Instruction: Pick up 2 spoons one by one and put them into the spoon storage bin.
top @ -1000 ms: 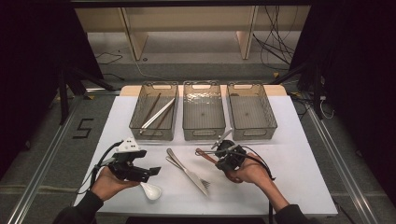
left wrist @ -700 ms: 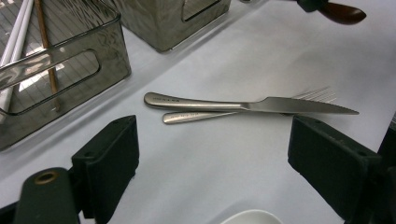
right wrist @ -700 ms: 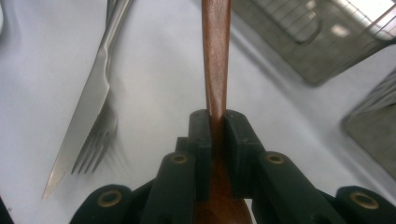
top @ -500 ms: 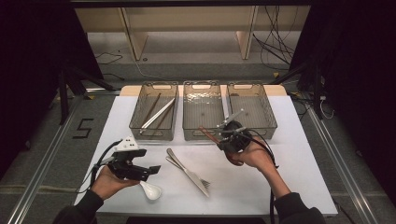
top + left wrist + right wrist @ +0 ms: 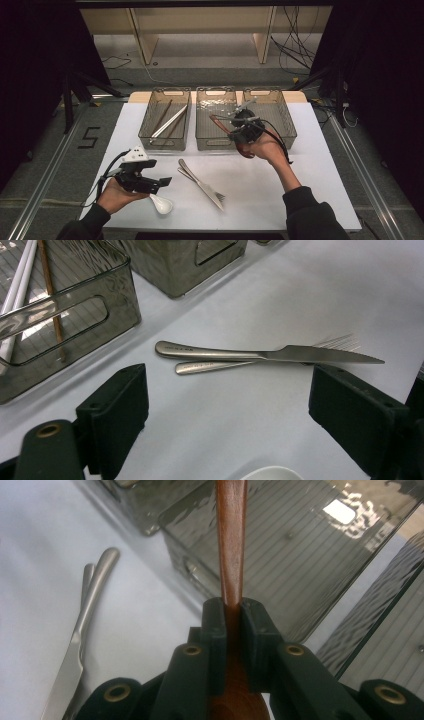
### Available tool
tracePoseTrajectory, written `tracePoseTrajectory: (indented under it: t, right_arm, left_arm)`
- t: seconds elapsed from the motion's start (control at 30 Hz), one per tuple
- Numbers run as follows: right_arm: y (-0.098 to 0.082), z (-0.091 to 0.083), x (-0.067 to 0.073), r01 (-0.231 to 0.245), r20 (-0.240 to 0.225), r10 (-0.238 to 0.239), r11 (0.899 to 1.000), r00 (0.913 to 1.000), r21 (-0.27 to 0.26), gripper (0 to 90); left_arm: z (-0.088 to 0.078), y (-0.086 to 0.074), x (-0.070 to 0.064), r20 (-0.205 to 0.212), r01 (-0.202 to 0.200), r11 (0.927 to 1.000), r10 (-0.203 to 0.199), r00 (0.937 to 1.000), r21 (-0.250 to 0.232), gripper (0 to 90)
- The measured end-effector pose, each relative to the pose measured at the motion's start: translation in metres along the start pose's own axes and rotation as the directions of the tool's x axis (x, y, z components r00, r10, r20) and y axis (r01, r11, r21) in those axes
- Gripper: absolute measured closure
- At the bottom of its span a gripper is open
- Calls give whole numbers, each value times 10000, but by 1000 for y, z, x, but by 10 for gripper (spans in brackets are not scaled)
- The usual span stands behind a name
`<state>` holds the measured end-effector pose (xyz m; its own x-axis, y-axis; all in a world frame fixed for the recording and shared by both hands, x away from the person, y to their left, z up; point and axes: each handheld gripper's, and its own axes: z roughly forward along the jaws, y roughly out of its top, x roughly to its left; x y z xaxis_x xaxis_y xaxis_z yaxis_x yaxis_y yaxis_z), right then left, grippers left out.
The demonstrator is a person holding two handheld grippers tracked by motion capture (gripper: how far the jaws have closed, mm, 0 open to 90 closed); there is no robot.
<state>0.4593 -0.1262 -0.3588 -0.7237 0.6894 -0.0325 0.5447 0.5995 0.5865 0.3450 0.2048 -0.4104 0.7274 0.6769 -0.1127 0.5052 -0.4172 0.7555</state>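
My right gripper (image 5: 239,126) is raised at frame centre over the middle bin (image 5: 216,122), jaws clamped on a brown wooden spoon (image 5: 231,545), slim handle pointing away. My left gripper (image 5: 150,182) sits lower left, jaws wide, empty.

I am seeing three bins blocking the far half of the table (image 5: 320,165): the left bin (image 5: 165,120) is holding chopsticks, the middle bin (image 5: 216,116) is lying open below my right gripper (image 5: 239,122) and its wooden spoon (image 5: 231,540), and the right bin (image 5: 272,116) is sitting just beside. In front of them, a knife (image 5: 197,181) and fork (image 5: 212,192) are crossing the middle lane. A white spoon (image 5: 161,204) is crowding my left gripper (image 5: 157,184). The right front of the table is staying passable.
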Motion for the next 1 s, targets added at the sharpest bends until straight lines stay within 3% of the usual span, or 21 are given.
tracePoseTrajectory:
  t: [0.6,1.0]
  right_arm:
    - [45,22,-14,-325,541,339,9992,9980,-248,823]
    - [62,42,-30,-1008,955,1027,9946,9901,-245,822]
  left_arm:
    - [0,0,0,36,-66,10000,66,10000,6,161]
    - [0,0,1,41,-47,10000,47,10000,32,161]
